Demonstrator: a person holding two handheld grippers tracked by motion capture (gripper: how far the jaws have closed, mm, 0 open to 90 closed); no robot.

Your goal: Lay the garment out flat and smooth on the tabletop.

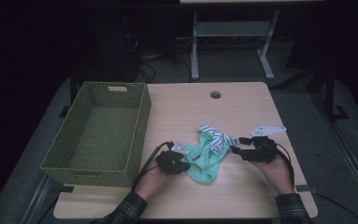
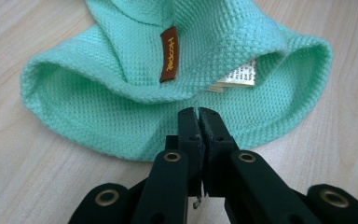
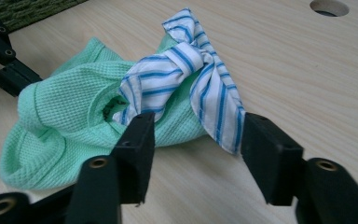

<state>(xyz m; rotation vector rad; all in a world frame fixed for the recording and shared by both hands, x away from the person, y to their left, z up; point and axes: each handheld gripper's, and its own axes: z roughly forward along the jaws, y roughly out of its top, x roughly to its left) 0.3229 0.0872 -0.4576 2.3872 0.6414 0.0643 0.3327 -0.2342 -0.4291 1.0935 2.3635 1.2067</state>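
green garment (image 1: pixel 204 161) – mid-table, near the front edge, blue-striped tie (image 1: pixel 216 136) on top | left gripper (image 2: pixel 198 114) clamped on its hem | right gripper (image 3: pixel 196 140) jaws apart, gripping nothing – striped end just ahead | woven basket (image 1: pixel 135 135) left, bare table (image 1: pixel 242 107) beyond

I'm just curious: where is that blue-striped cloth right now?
In the high view the blue-striped cloth lies on the green garment mid-table, between the left gripper and right gripper.
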